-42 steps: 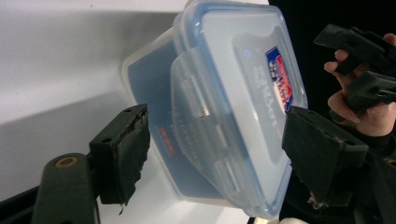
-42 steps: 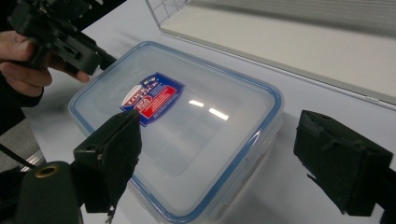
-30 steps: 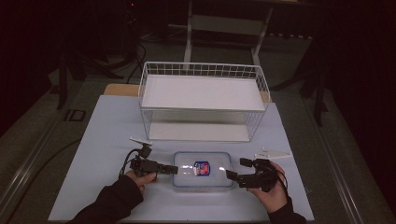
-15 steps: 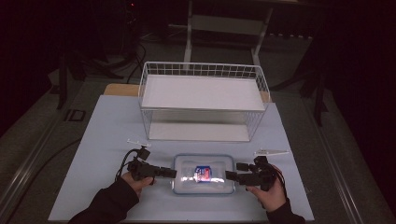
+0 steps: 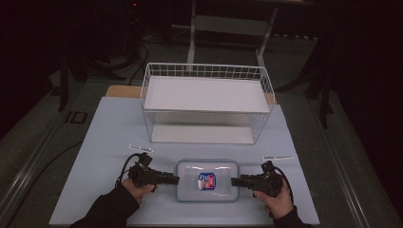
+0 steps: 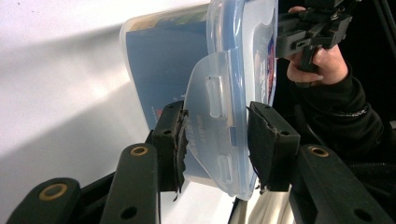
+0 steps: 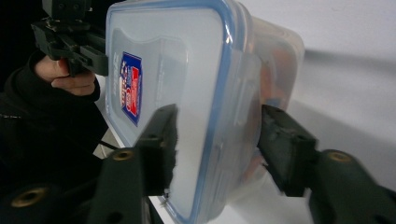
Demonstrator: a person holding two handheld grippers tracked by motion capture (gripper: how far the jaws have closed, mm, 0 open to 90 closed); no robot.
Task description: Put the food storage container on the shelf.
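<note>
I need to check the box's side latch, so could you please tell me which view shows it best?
The left gripper view: the latch of the box is close up, flipped outward between the jaws. The right gripper view shows the lid face-on. The high view shows the box too small.

The high view looks forward and down over the whole counter (image 5: 109, 128) from far off. Each gripper view rides close behind its own claw, facing along it toward the opposite claw; all three share the lidded container (image 5: 207, 180) (image 6: 224, 93) (image 7: 187, 93) between the claws.
</note>
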